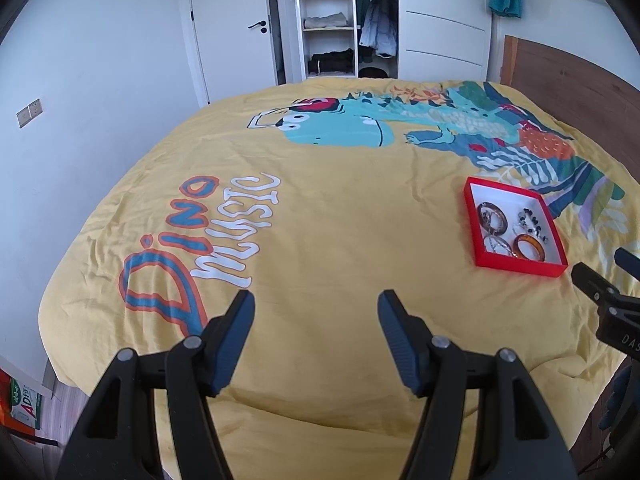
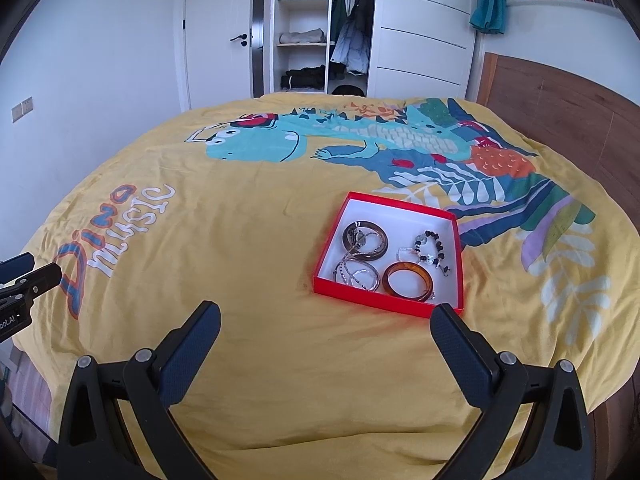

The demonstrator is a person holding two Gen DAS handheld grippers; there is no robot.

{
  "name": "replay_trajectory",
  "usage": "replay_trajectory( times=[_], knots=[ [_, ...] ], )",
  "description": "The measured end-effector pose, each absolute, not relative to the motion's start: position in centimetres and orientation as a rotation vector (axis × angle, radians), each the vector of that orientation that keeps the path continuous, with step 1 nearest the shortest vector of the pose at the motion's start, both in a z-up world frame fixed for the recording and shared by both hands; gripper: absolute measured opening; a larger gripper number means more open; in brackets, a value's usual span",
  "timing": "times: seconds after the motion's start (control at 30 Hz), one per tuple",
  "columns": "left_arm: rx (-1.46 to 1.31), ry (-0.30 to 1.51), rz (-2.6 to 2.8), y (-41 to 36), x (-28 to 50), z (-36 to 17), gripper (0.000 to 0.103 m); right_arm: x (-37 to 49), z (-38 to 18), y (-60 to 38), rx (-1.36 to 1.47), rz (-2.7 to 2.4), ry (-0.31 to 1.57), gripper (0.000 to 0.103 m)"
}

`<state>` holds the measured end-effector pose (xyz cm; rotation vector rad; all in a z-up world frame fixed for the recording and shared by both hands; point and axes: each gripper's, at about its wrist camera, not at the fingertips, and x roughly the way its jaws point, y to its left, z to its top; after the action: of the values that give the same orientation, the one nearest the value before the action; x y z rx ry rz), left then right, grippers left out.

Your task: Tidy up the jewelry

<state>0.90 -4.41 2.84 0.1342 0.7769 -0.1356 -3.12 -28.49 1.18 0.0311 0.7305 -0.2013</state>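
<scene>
The yellow duvet cover (image 1: 320, 240) bears "Dino Music" (image 2: 112, 232) in large orange-blue and white letters. The right gripper (image 1: 600, 276) shows "DAS"; the left gripper (image 2: 24, 276) shows "bot.AI". A box (image 1: 26, 408) reads "AD".

Left tongs (image 1: 316, 300) and right tongs (image 2: 326, 316) both gape, holding nothing.

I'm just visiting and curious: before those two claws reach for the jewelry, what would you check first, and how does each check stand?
1. Left gripper open and empty: ok.
2. Right gripper open and empty: ok.
3. Red box lies flat and uncovered on the yellow bedspread: ok.
4. Amber bangle lies free of the others: ok.
5. Thin silver bangles separate from the dark bangle: not ok, they overlap.
6. Beaded bracelet untangled: cannot tell.
</scene>
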Motion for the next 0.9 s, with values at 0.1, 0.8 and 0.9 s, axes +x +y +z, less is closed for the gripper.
replay_trajectory(
  times=[0.1, 0.8, 0.9],
  knots=[
    [0.136, 0.776, -0.136, -4.5, 0.8, 2.8, 0.062, -3.1, 1.2, -28.6, 0.024, -0.207, 0.729, 0.103],
    [0.181, 0.781, -0.182, -6.3, 0.8, 2.2, 0.062, -3.9, 0.4, -31.0, 0.075, -0.242, 0.732, 0.103],
    [0.186, 0.783, -0.186, -6.6, 0.9, 2.1, 0.062, -4.0, 0.2, -31.4, 0.082, -0.246, 0.735, 0.103]
  ],
)
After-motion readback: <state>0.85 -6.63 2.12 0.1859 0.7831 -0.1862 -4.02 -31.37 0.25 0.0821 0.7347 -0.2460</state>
